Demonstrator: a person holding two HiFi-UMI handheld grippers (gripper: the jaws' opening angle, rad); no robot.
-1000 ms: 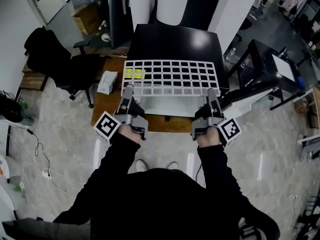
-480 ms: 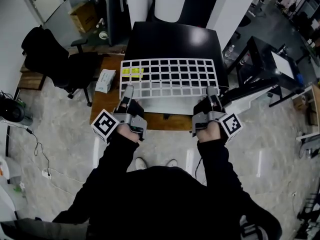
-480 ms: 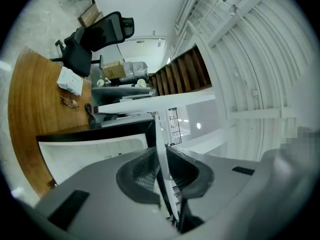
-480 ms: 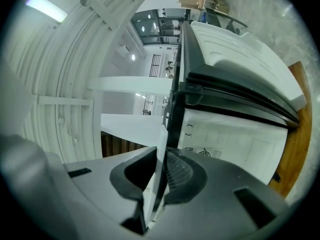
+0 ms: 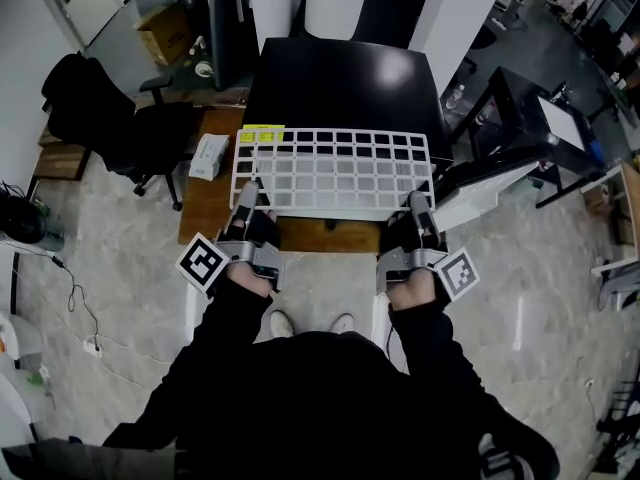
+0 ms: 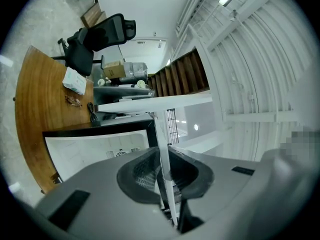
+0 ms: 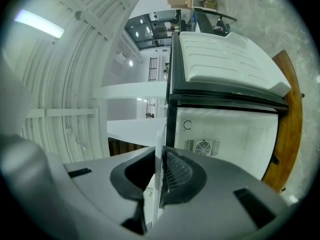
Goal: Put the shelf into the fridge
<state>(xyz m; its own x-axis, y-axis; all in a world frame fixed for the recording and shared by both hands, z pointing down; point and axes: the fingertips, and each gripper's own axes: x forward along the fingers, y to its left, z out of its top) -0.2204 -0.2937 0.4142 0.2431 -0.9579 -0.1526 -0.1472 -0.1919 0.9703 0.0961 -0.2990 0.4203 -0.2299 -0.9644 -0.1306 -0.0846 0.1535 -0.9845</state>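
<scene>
A white grid shelf (image 5: pixel 335 173) is held level in front of the black fridge (image 5: pixel 345 83), above the fridge's open front. My left gripper (image 5: pixel 247 196) grips its near edge at the left. Its jaws are still closing, and the shelf's thin edge (image 6: pixel 165 156) is pinched between the pads. My right gripper (image 5: pixel 420 206) holds the near edge at the right, with the shelf's edge (image 7: pixel 160 149) clamped between its pads. The fridge's white inside (image 7: pixel 225 134) with a fan grille lies just ahead. Its door (image 5: pixel 480 190) stands open to the right.
The fridge sits on a wooden table (image 5: pixel 203 203) that also bears a tissue pack (image 5: pixel 208 158). A black office chair (image 5: pixel 110 118) stands to the left and a dark desk (image 5: pixel 540 118) to the right. A yellow label (image 5: pixel 262 135) shows under the shelf's far left corner.
Both grippers have shut on the shelf's near edge. The shelf has come toward the person, and both hands have drawn back with it.
</scene>
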